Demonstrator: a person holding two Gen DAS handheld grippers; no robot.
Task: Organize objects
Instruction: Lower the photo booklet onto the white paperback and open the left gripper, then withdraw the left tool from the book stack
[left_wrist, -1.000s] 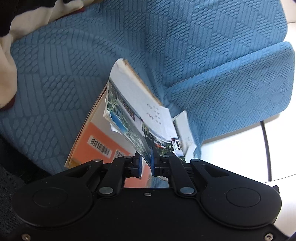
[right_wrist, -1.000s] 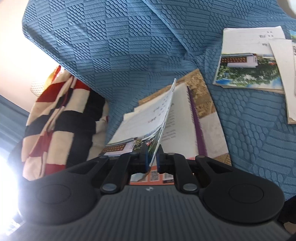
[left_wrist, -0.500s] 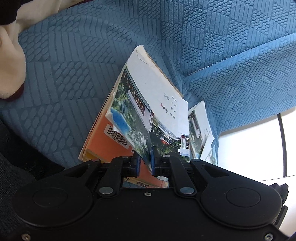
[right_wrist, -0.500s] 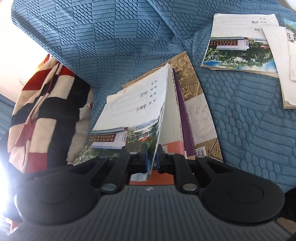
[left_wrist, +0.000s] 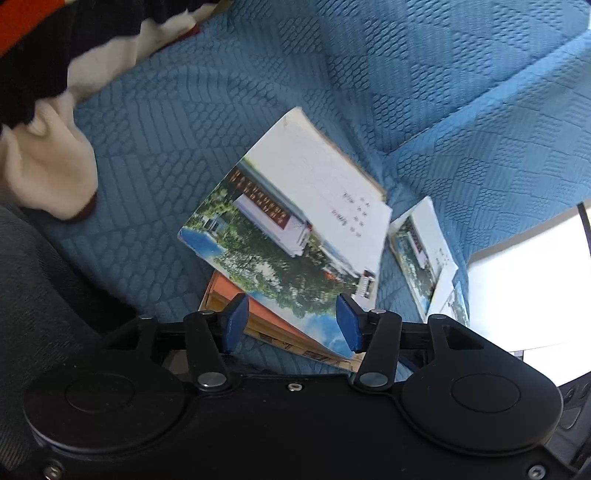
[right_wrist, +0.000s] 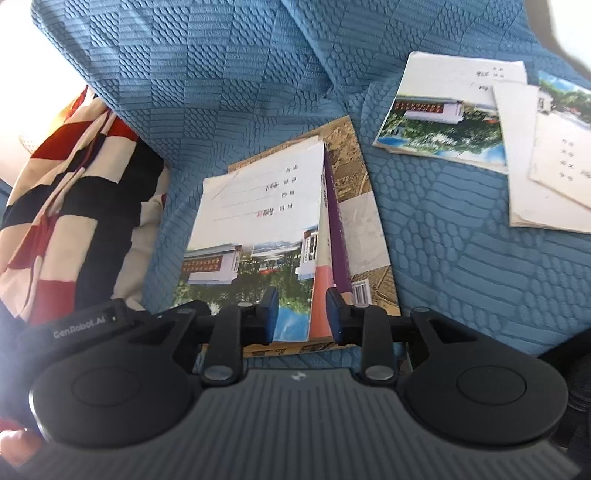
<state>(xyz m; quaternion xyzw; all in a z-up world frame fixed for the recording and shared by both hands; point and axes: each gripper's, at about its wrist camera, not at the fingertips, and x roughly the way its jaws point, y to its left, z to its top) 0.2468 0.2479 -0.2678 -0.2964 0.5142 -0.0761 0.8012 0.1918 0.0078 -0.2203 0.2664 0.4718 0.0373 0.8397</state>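
The white, photo-covered booklet (left_wrist: 295, 221), pinched upright a second ago, now seemingly lies flat on the stack, both the left gripper (left_wrist: 291, 325) and right gripper (right_wrist: 301, 314) having just opened off it, empty.

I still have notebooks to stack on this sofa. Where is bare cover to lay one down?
Bare blue cover lies between the stack and the loose notebooks. A second patch lies left of the stack in the left view, between it and the striped cloth. It is crowded at the loose notebooks, which overlap. Both grippers, left and right, have just opened over the stack's near edge.
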